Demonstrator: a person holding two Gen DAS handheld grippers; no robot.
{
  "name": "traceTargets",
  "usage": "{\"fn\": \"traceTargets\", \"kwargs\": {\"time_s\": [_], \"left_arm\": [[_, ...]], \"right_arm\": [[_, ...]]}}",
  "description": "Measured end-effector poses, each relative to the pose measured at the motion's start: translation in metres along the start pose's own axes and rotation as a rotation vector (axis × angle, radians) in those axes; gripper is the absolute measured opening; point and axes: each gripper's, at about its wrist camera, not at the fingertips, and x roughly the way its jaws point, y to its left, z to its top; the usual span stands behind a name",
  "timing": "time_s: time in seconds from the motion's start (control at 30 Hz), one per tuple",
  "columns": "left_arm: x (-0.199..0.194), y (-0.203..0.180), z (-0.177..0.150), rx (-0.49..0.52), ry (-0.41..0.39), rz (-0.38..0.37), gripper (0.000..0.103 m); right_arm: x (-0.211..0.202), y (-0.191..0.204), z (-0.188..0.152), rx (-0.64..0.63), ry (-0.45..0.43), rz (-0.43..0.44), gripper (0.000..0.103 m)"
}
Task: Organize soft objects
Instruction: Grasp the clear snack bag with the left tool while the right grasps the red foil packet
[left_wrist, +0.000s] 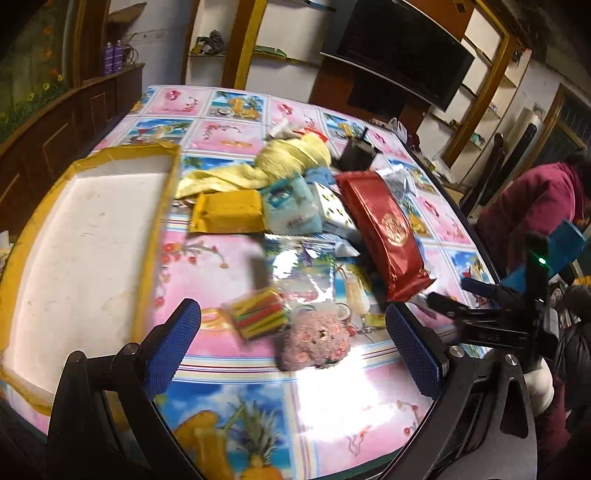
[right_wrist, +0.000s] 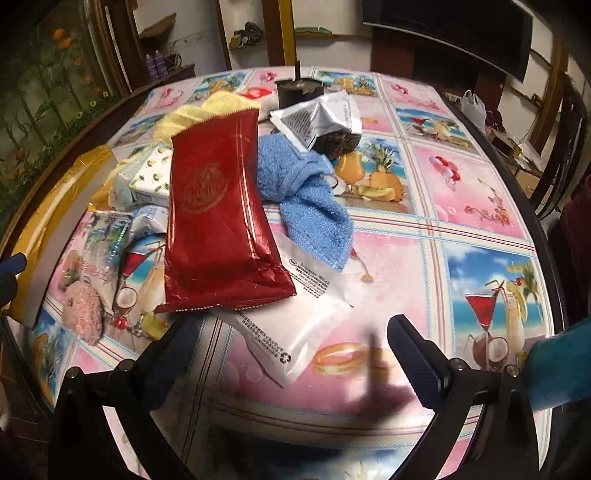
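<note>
Over the table (left_wrist: 229, 258), the left gripper (left_wrist: 293, 354) is wide open above a pink fuzzy toy (left_wrist: 316, 341). The right gripper (right_wrist: 291, 358) is wide open too, holding nothing, by a white packet (right_wrist: 306, 325).

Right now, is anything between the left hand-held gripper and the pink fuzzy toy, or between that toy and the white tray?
Nothing visible blocks the left hand-held gripper: its jaws are open, with the pink fuzzy toy lying just ahead between them. Toward the white tray, a pack of coloured strips lies beside the toy on the tray's side.
</note>
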Motion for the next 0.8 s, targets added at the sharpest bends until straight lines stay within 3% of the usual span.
{"fn": "traceTargets", "kwargs": {"time_s": [0.1, 0.17, 0.27, 0.5, 0.67, 0.73, 0.8], "left_arm": [[0.001, 0.002, 0.0, 0.014, -0.025, 0.037, 0.101], [0.016, -0.005, -0.005, 0.033, 0.03, 0.034, 0.101], [0.037, -0.017, -0.01, 0.074, 0.108, 0.028, 0.101], [0.074, -0.035, -0.001, 0.171, 0.134, 0.137, 0.101], [0.106, -0.025, -0.002, 0.15, 0.209, 0.137, 0.101], [0.11, -0.025, -0.004, 0.171, 0.18, 0.196, 0.103], [0.109, -0.021, -0.002, 0.147, 0.146, 0.206, 0.103]], "right_arm": [[-0.022, -0.002, 0.0, 0.01, -0.114, 0.015, 0.102], [-0.027, 0.0, 0.007, 0.019, -0.165, 0.047, 0.102], [-0.016, 0.011, 0.03, 0.016, -0.123, 0.046, 0.102], [0.011, 0.035, 0.072, -0.017, -0.05, 0.099, 0.102], [0.032, 0.048, 0.085, -0.049, -0.003, 0.063, 0.094], [0.039, 0.052, 0.087, -0.057, 0.017, 0.042, 0.093], [0.044, 0.057, 0.087, -0.078, 0.028, 0.018, 0.087]]}}
